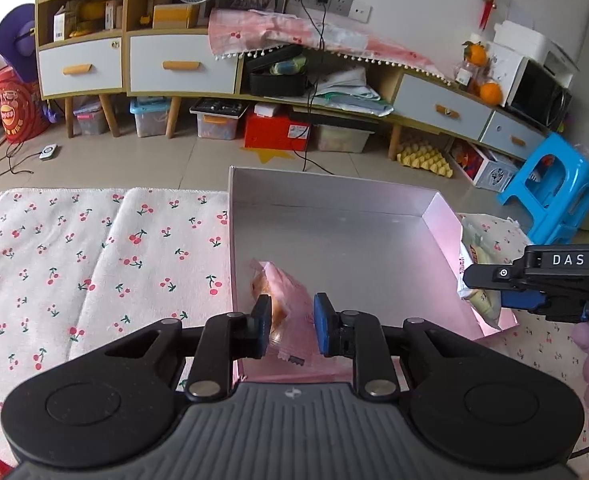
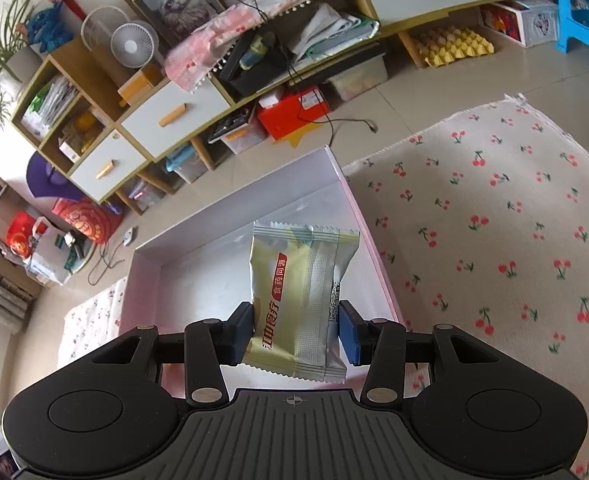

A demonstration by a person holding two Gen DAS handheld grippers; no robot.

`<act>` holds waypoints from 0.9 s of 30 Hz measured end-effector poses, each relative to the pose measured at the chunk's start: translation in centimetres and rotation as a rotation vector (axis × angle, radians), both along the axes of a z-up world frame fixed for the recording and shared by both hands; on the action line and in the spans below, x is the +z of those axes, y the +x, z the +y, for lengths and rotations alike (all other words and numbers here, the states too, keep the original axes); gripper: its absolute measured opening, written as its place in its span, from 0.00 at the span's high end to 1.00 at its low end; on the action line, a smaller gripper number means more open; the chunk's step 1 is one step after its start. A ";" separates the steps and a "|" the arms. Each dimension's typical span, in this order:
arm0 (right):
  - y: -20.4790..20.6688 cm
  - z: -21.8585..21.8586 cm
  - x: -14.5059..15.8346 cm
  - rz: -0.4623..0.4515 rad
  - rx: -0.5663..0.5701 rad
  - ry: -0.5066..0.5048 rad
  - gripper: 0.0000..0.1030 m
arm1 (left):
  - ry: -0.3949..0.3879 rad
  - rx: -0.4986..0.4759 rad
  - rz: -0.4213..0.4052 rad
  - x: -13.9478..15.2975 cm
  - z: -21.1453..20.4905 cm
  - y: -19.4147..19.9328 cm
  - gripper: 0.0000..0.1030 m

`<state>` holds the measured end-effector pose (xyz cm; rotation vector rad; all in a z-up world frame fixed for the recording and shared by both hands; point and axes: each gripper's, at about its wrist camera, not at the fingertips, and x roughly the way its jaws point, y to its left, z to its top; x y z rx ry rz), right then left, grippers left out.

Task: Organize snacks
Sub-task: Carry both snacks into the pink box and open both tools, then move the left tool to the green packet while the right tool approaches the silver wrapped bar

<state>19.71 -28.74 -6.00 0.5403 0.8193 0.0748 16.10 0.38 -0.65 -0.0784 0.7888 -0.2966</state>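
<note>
A shallow pink box [image 1: 438,208] with a silvery floor lies on the cherry-print cloth [image 1: 94,248]. My left gripper [image 1: 292,324] is over the box's near left corner, its jaws around a pink clear-wrapped pastry packet [image 1: 284,292] that touches the left pad; a gap shows at the right pad. My right gripper [image 2: 296,328] is shut on a pale yellow-green snack packet [image 2: 302,300] and holds it above the box [image 2: 166,272]. In the left wrist view the right gripper [image 1: 494,280] and its packet [image 1: 480,256] are at the box's right wall.
The cloth [image 2: 494,240] covers the surface on both sides of the box. Beyond it are floor, a long low cabinet [image 1: 182,64] with storage bins under it, cables, and a blue stool [image 1: 550,188] at the right.
</note>
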 end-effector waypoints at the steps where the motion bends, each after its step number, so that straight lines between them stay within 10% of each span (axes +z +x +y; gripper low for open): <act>1: 0.2 0.0 -0.1 0.000 0.003 -0.006 0.57 | 0.002 0.000 0.003 0.0 0.0 0.1 0.80; 9: 0.5 0.3 -1.0 0.020 0.019 -0.039 0.55 | 0.037 0.023 0.017 -0.6 -0.2 0.4 0.86; 14: 0.2 -0.5 -0.5 0.029 0.001 0.014 0.31 | 0.035 0.004 0.013 0.0 -0.5 -0.1 0.63; 27: -2.6 0.1 2.3 0.050 0.018 -0.027 0.24 | 0.072 0.002 0.041 1.9 0.1 -2.2 0.20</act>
